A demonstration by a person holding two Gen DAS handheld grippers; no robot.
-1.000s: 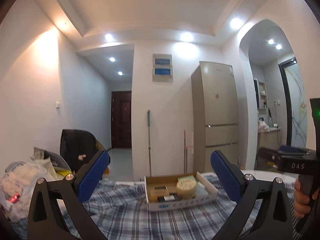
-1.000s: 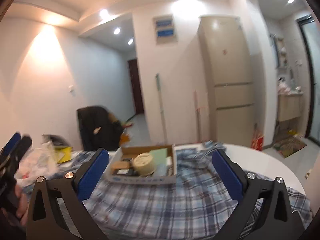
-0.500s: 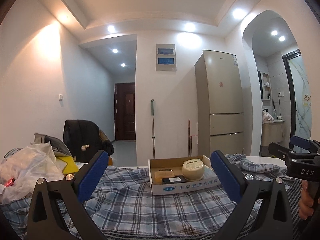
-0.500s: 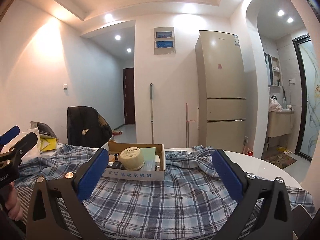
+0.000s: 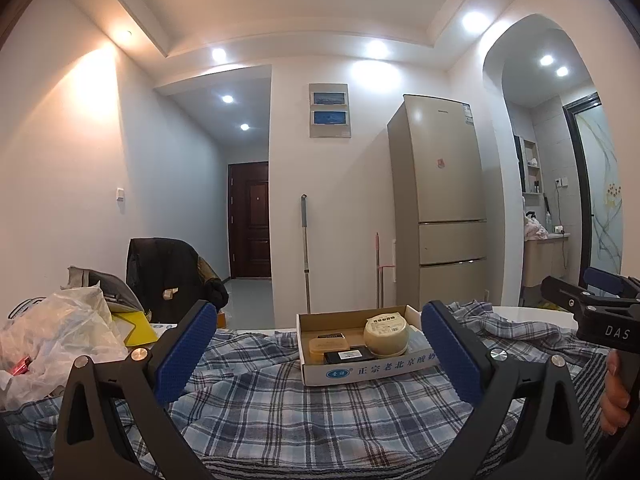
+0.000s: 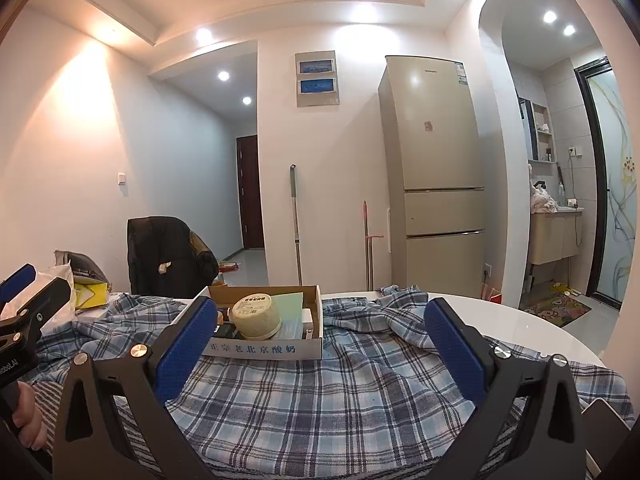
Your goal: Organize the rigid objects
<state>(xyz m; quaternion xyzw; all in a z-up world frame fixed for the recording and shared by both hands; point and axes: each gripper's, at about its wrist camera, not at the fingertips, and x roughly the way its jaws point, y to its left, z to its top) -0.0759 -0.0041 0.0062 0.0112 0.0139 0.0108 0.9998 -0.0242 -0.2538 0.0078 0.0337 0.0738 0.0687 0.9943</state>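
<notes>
A shallow cardboard box (image 5: 368, 368) with blue print sits on a plaid cloth; it also shows in the right wrist view (image 6: 276, 348). Inside are a cream round tub (image 5: 386, 334), a tan flat case (image 5: 328, 347) and a black flat item (image 5: 348, 356). The tub also shows in the right wrist view (image 6: 257, 316), with a green card (image 6: 291, 312) behind it. My left gripper (image 5: 318, 354) is open and empty, in front of the box. My right gripper (image 6: 318, 350) is open and empty, the box at its left finger.
The blue plaid cloth (image 5: 280, 412) covers a round white table (image 6: 512, 328). A plastic bag (image 5: 52, 344) and yellow item (image 5: 138, 328) lie at the left. A chair with a dark jacket (image 5: 168, 276) stands behind. A fridge (image 5: 444, 204) stands against the wall.
Both grippers have levelled and dropped low over the table, so the box now appears side-on and closer. Both stay open and empty.
</notes>
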